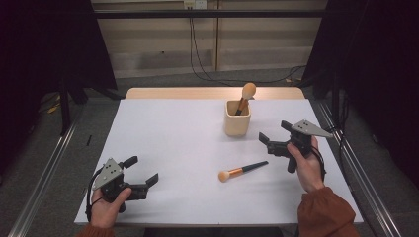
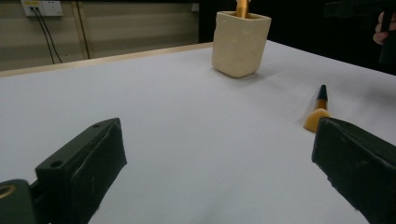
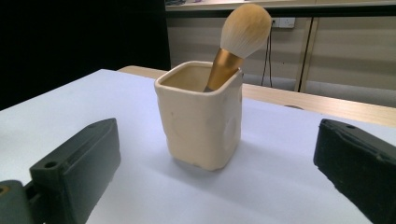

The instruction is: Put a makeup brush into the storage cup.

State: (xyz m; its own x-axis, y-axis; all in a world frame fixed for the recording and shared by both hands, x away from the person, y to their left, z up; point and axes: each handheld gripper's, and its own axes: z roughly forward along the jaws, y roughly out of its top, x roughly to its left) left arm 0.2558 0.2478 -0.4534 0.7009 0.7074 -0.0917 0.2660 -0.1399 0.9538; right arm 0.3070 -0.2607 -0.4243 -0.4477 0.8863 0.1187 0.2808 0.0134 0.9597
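One brush [image 1: 245,99] is standing in the cup [image 1: 237,118]; another brush [image 1: 241,171] is lying near it. I am holding left gripper [image 1: 143,171] and right gripper [image 1: 273,133] wide, empty.

Black cables [image 1: 197,54] hang from a wall socket [image 1: 194,4] behind the table [image 1: 163,143].

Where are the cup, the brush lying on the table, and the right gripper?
cup [image 1: 237,123], high view, front wall.
lying brush [image 1: 243,170], high view, gold ferrule.
right gripper [image 1: 273,136], high view, between its open jaws.

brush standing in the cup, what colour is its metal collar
Gold, below a cream bristle head, on the brush in the cream square cup; the right gripper view shows it best.
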